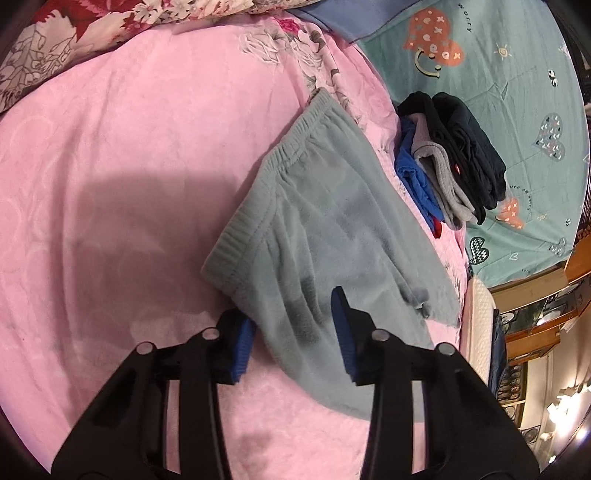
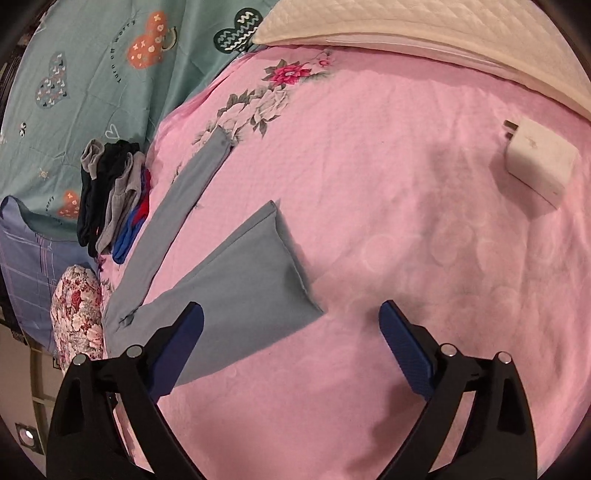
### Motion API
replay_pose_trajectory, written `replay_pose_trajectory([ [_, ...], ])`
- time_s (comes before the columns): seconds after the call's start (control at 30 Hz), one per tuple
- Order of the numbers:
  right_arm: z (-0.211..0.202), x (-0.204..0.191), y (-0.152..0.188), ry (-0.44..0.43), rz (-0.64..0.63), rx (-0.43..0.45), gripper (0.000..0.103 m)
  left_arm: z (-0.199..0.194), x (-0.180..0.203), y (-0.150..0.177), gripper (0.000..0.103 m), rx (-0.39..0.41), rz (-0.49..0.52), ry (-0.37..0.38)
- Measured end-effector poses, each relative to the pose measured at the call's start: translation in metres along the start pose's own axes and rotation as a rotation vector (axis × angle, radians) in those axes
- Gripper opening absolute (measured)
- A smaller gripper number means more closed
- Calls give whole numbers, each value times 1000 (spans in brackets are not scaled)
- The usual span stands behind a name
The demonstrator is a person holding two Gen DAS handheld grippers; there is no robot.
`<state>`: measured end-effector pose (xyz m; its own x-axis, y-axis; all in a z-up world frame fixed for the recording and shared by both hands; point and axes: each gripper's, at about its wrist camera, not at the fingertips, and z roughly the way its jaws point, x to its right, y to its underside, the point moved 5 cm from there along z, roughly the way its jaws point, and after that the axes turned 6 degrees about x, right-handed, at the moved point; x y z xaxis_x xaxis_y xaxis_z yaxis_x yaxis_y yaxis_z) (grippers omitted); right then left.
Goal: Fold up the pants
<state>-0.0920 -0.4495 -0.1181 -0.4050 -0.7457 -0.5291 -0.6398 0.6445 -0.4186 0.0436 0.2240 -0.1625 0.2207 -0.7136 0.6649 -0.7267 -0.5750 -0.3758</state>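
Grey-green fleece pants (image 1: 325, 221) lie flat on the pink bedspread (image 1: 129, 184), elastic waistband toward the upper left. My left gripper (image 1: 295, 332) is open, its blue pads on either side of the pants' near edge just above the cloth, holding nothing. In the right wrist view the pants' legs (image 2: 236, 273) lie spread on the pink bedspread (image 2: 406, 221), one leg's cuff end near the middle, the other leg (image 2: 181, 199) stretching away. My right gripper (image 2: 291, 325) is open wide and empty, its left pad over the near leg.
A stack of folded black, grey and blue clothes (image 1: 443, 158) sits beside the pants, also in the right wrist view (image 2: 110, 199). A white charger plug (image 2: 535, 162) lies on the bedspread. A floral pillow (image 2: 77, 314), a teal heart-print sheet (image 1: 498, 74) and a cream quilted pillow (image 2: 424, 33) border the area.
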Motion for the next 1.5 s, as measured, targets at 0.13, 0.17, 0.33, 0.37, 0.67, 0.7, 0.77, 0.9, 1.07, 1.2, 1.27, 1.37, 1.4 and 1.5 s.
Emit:
replay_pose_trajectory([
  [0.13, 19, -4, -3, 8, -59, -44, 81, 11, 4, 5, 15, -34, 31, 4],
  [0.17, 20, -5, -3, 13, -78, -42, 81, 11, 4, 6, 14, -29, 39, 2],
  [0.33, 27, -18, 9, -32, -138, -106, 42, 13, 2, 4, 12, -20, 31, 16],
  [0.37, 29, -19, 11, -30, -147, -109, 28, 13, 3, 4, 10, -19, 33, 15],
  [0.67, 4, -28, -6, -94, -155, -21, 5, -7, 11, -6, 5, 30, 19, 46],
  [0.7, -1, -29, -9, -97, -159, -8, 4, -10, 13, -6, 5, 34, 20, 46],
  [0.77, -9, -32, -15, -109, -154, 8, 1, -17, 18, -7, 5, 38, 19, 56],
  [0.9, -27, -37, -19, -135, -160, 38, 1, -41, 34, -8, 5, 63, 44, 90],
  [1.07, -28, -31, -11, -121, -166, 16, 1, -59, 44, -5, 5, 86, 91, 88],
  [1.2, -5, -8, 3, -55, -109, -54, 6, -39, 23, 5, 5, 36, 56, 31],
  [1.27, 0, 0, 5, -56, -65, -90, 57, -29, 11, 11, 5, 12, 40, 14],
  [1.37, 2, 11, 7, -71, -14, -85, 65, -21, 3, 14, 5, -2, 40, -1],
  [1.4, 1, 9, 8, -79, -24, -86, 65, -19, 2, 14, 5, -7, 40, 2],
  [1.5, 3, 1, 13, -78, -84, -88, 65, -12, 1, 14, 5, -13, 44, -10],
])
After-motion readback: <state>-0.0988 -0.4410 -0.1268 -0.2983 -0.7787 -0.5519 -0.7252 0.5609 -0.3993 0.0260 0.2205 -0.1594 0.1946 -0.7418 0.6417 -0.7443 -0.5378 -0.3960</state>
